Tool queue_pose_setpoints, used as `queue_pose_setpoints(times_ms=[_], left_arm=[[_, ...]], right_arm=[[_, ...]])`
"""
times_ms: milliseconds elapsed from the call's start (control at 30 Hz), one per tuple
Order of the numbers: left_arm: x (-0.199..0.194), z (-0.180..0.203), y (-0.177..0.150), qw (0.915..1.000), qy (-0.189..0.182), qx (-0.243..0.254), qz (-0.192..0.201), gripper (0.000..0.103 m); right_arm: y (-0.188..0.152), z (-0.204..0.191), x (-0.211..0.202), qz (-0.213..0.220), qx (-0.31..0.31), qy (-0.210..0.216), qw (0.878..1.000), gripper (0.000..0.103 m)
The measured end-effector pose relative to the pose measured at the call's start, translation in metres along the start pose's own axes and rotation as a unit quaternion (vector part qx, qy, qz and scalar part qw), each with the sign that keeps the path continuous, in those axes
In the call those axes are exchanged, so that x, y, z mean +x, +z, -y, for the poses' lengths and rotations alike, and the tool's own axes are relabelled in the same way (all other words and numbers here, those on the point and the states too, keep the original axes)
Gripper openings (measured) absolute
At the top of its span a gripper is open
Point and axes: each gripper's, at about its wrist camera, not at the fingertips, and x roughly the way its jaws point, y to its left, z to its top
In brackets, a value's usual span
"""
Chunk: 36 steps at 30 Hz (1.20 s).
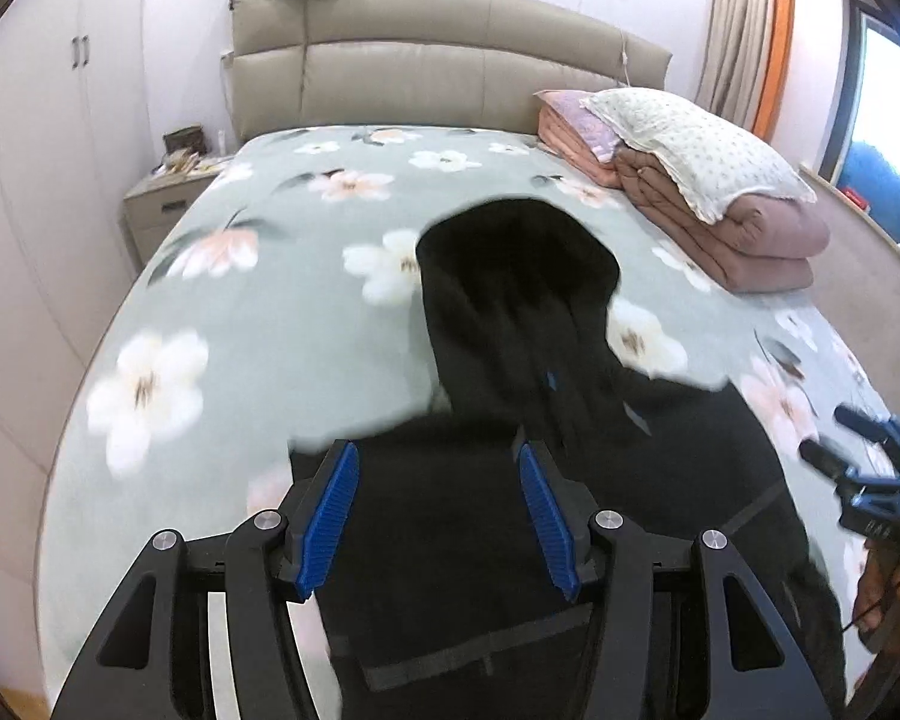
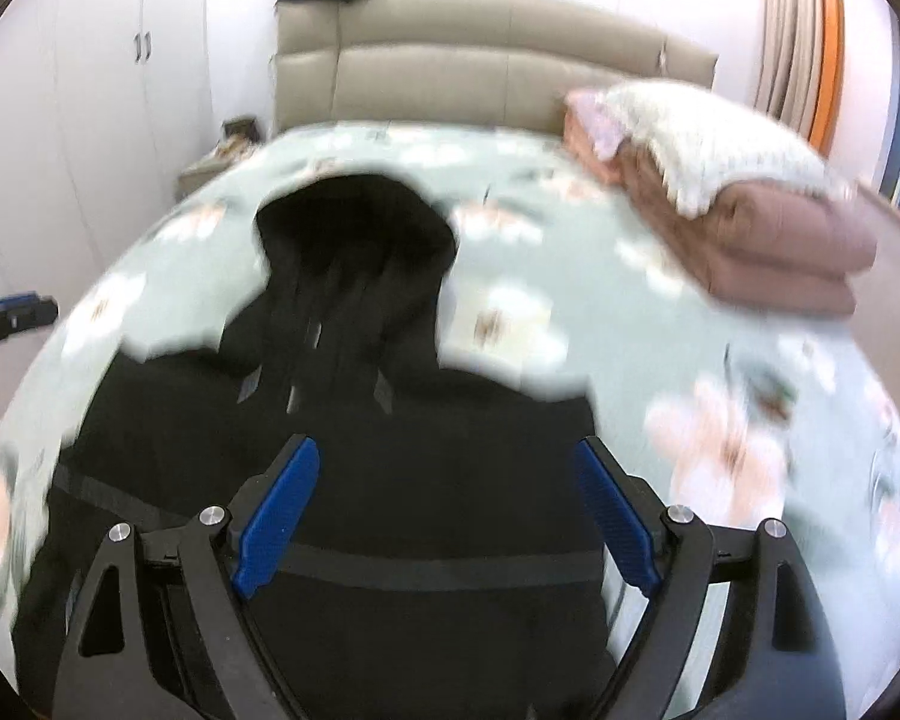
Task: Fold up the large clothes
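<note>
A black hooded jacket (image 1: 510, 312) is spread on the floral bedspread (image 1: 258, 312); left gripper (image 1: 438, 516) and right gripper (image 2: 444, 516) are held released above it.

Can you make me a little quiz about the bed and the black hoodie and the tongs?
1. True or false: the black hoodie lies on the flowery bedspread with its hood pointing toward the headboard.
2. What rests on the folded brown quilt? A) white pillow B) toy C) book
3. Fill in: both the left tongs and the right tongs are ____, holding nothing.

Key: 1 true; 2 A, the white pillow; 3 open.
</note>
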Motion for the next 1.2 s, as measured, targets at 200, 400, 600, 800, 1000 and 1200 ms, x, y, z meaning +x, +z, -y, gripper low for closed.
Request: queue_pose_setpoints(times_ms=[200, 400, 600, 800, 1000, 1200], left_arm=[[0.086, -0.017, 0.079, 0.9979, -0.020, -0.057, -0.023, 0.058], [0.189, -0.024, 0.109, 0.9935, -0.027, -0.096, -0.054, 0.058], [0.276, -0.013, 0.123, 0.9919, -0.026, -0.087, -0.089, 0.057], [0.279, -0.058, 0.113, 0.9850, -0.040, -0.145, -0.085, 0.007], [0.269, -0.088, 0.069, 0.9743, -0.081, -0.191, -0.089, 0.010], [0.282, -0.098, 0.056, 0.9681, -0.104, -0.197, -0.114, 0.013]], right_arm=[[0.084, 0.021, 0.085, -0.020, 0.081, 0.055, 0.995, 0.087], [0.116, 0.027, 0.204, -0.091, 0.093, 0.066, 0.989, 0.073], [0.124, 0.012, 0.281, -0.123, 0.066, 0.064, 0.988, 0.066], [0.118, 0.035, 0.296, -0.112, 0.067, 0.080, 0.988, 0.005], [0.077, 0.037, 0.306, -0.138, 0.053, 0.087, 0.985, 0.005], [0.073, 0.041, 0.315, -0.176, 0.057, 0.114, 0.976, 0.012]])
